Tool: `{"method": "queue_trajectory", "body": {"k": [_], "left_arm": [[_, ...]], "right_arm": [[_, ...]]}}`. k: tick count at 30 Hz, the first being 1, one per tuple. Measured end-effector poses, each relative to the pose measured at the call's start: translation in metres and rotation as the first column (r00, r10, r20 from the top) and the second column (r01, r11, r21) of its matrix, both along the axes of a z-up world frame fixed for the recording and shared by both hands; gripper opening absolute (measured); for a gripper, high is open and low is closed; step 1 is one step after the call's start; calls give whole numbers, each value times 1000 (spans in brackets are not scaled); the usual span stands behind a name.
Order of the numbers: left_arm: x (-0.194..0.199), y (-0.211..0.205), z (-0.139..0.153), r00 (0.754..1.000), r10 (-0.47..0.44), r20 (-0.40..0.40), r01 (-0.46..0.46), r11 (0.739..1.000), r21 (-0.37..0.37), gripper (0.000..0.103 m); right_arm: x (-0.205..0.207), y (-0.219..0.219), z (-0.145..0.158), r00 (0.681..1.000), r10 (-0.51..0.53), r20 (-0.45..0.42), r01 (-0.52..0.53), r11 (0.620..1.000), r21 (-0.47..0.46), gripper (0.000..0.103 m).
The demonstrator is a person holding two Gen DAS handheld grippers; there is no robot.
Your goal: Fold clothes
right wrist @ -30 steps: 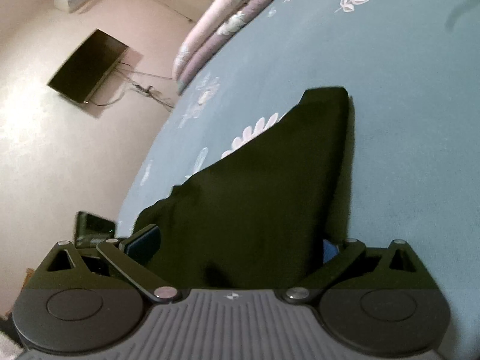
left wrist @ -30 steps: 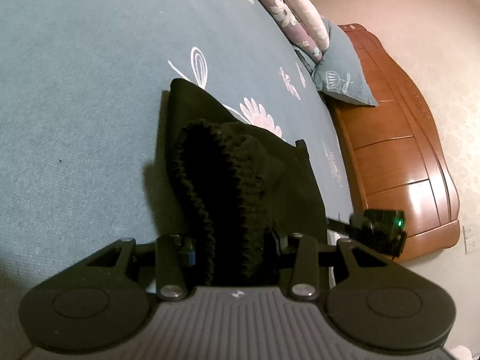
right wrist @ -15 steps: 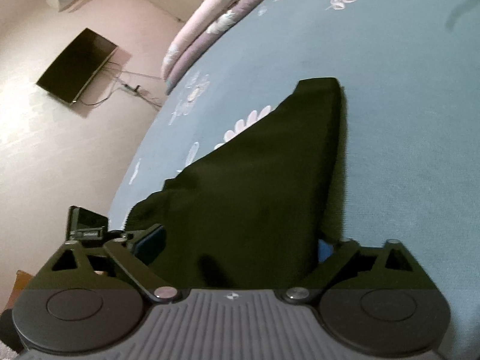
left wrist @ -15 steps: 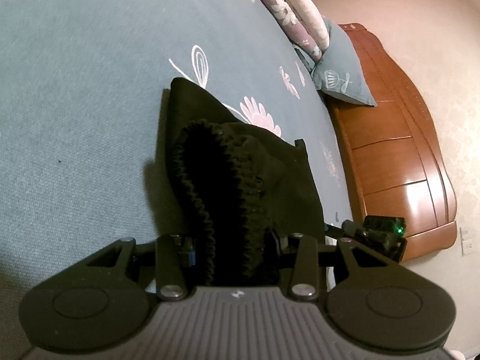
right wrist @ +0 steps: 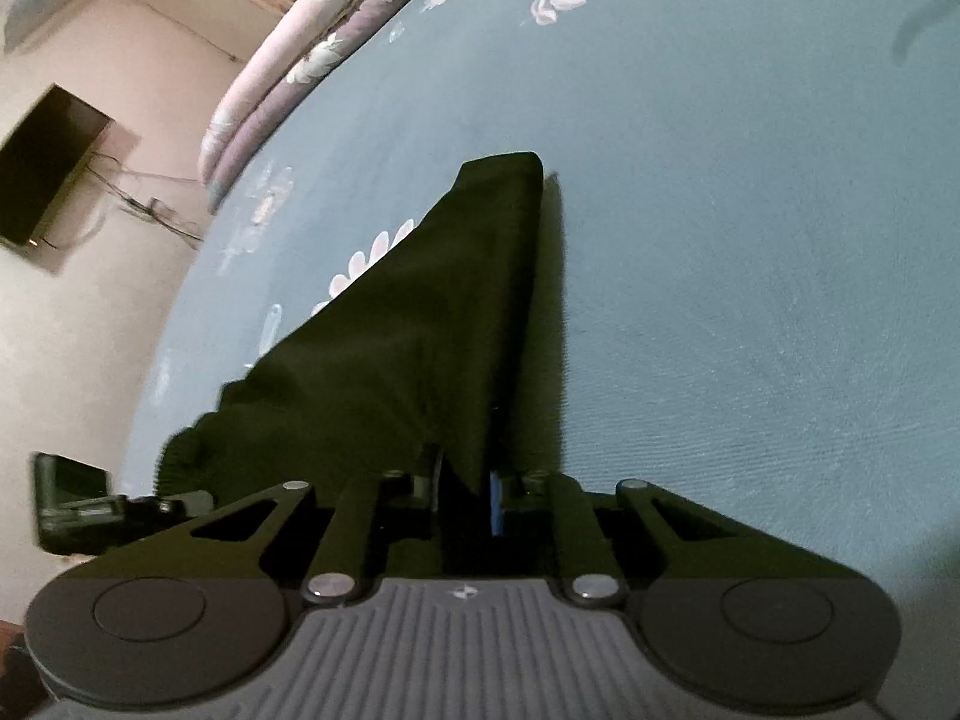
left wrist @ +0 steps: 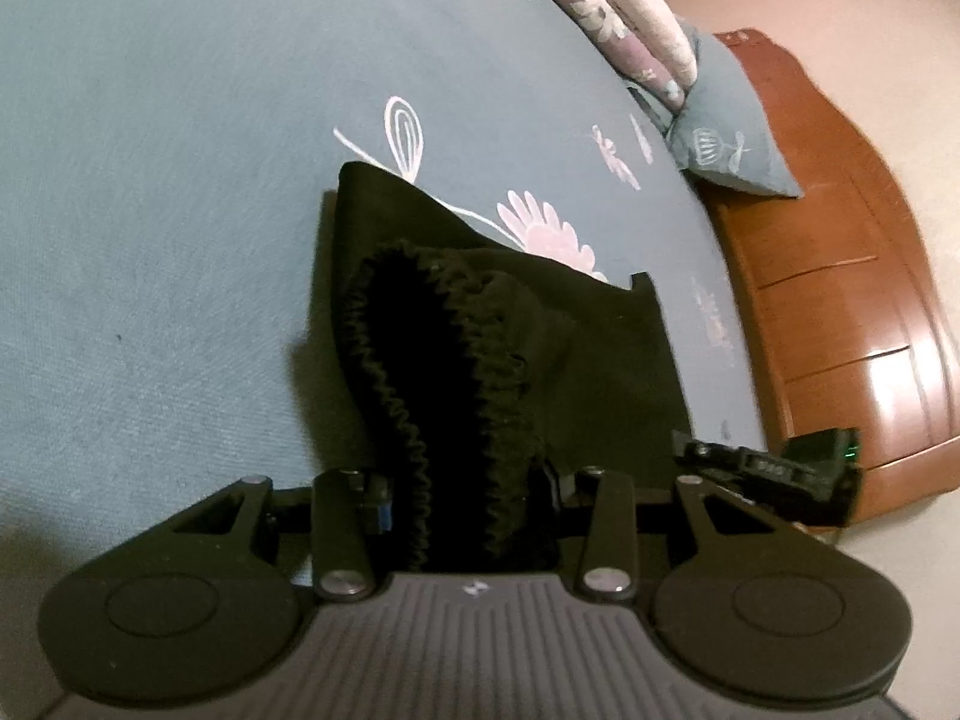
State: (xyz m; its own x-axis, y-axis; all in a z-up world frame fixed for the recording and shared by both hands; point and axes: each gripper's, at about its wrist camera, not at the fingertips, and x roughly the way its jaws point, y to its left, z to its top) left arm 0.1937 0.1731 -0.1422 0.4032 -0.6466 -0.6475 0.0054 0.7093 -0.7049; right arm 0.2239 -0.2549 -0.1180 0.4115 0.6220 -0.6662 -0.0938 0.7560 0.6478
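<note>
A black garment [left wrist: 588, 348] with a ruffled elastic waistband [left wrist: 420, 360] lies on the teal flowered bedspread [left wrist: 150, 180]. My left gripper [left wrist: 465, 492] is shut on the bunched waistband, which fills the gap between its fingers. In the right wrist view the garment [right wrist: 420, 324] stretches away as a dark triangle, its far corner resting on the bedspread [right wrist: 750, 240]. My right gripper [right wrist: 465, 486] is shut on the near edge of the cloth, fingers close together. Each gripper shows in the other's view: the right gripper [left wrist: 768, 474] and the left gripper [right wrist: 90, 498].
A teal pillow [left wrist: 726, 150] and rolled flowered quilts [left wrist: 624, 6] lie at the head of the bed, against a wooden headboard [left wrist: 840, 300]. A dark television [right wrist: 42, 168] hangs on the wall beyond the bed's left edge. Bare bedspread spreads on the outer side of each gripper.
My right gripper's fingers have come together from wide apart onto the garment's edge, and its view has swung. The left gripper keeps its hold on the waistband.
</note>
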Motion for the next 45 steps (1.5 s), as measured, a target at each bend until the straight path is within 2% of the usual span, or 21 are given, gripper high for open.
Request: {"method": "queue_trajectory", "body": {"k": [3, 8, 16, 24, 29, 35, 40, 45], "left_arm": [[-3, -8, 12, 999, -12, 33, 10, 998, 60, 36], [-7, -13, 31, 996, -24, 83, 16, 995, 96, 34], [1, -35, 58, 988, -71, 137, 54, 991, 123, 33], [26, -77, 79, 977, -139, 162, 114, 981, 158, 33], [53, -122, 91, 963, -203, 178, 172, 969, 177, 33], [91, -196, 103, 933, -303, 192, 265, 943, 200, 33], [124, -274, 107, 896, -398, 199, 355, 909, 219, 33], [143, -353, 109, 849, -487, 208, 440, 867, 235, 33]], "right_arm": [[-7, 7, 9, 1000, -26, 14, 27, 998, -50, 13], [-24, 13, 28, 997, -27, 72, 34, 995, -95, 13], [-46, 5, 55, 992, -35, 125, 49, 992, -114, 12], [-72, -14, 79, 978, -101, 182, 120, 989, -92, 12], [-86, -43, 90, 960, -177, 219, 197, 978, -72, 12], [-102, -90, 96, 927, -286, 244, 308, 950, -55, 12], [-115, -131, 100, 889, -375, 261, 398, 916, -40, 12], [-127, -170, 100, 833, -480, 275, 508, 861, -38, 12]]}}
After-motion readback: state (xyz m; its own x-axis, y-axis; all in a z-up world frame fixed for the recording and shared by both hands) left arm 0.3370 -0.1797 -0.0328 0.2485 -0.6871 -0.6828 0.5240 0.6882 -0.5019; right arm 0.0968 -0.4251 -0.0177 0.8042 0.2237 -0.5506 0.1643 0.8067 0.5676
